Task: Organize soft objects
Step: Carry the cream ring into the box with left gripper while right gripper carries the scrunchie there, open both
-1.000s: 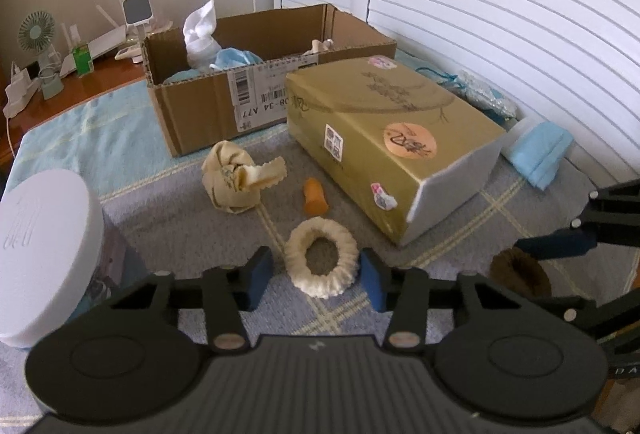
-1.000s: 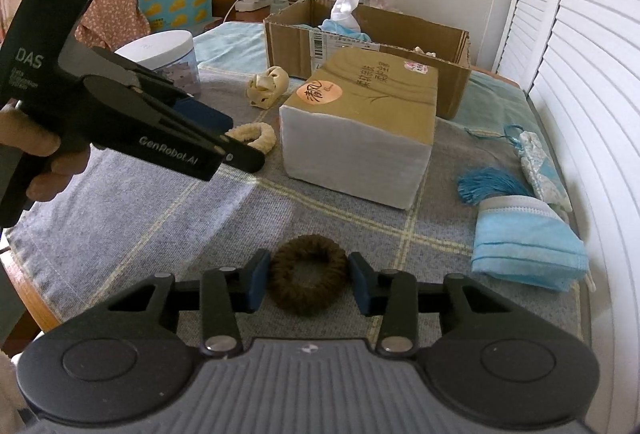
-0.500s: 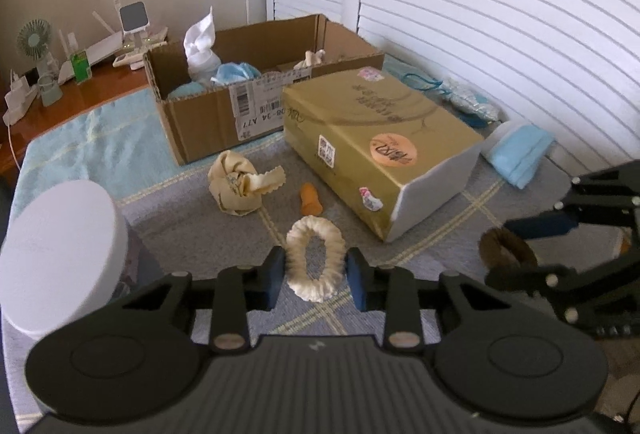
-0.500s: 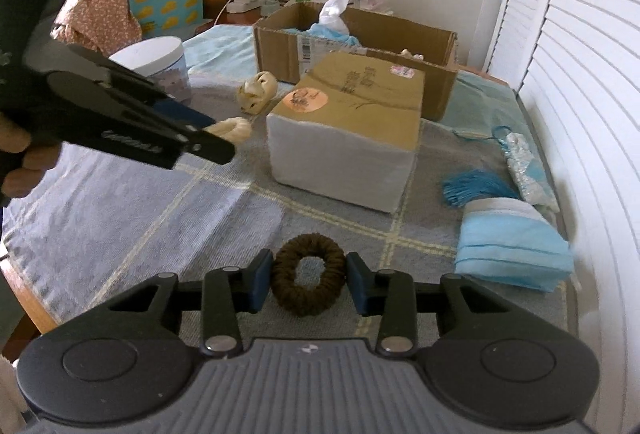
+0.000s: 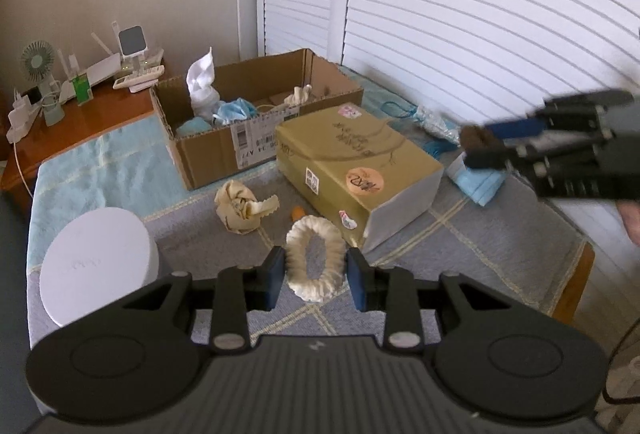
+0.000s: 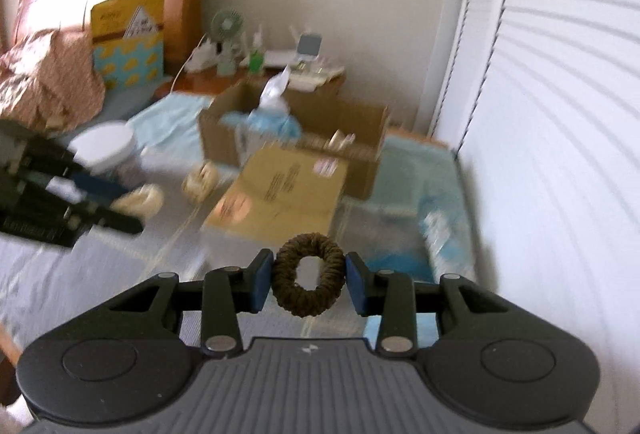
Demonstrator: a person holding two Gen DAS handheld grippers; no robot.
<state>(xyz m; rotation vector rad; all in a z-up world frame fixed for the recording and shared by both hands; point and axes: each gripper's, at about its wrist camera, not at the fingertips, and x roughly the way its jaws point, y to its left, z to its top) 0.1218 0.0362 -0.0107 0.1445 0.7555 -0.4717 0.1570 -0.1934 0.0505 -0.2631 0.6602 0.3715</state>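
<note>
The left hand-held gripper is clenched on a cream ruffled fabric scrunchie, squeezed to an oval between its blue pads and held clear of the grey checked cloth covering the worktop. The right hand-held gripper grasps a dark brown knitted scrunchie the same way, raised above that cloth. Beyond them lie a gold-wrapped rectangular tissue pack and, behind it, an open brown cardboard box holding blue face masks and white cloth
</note>
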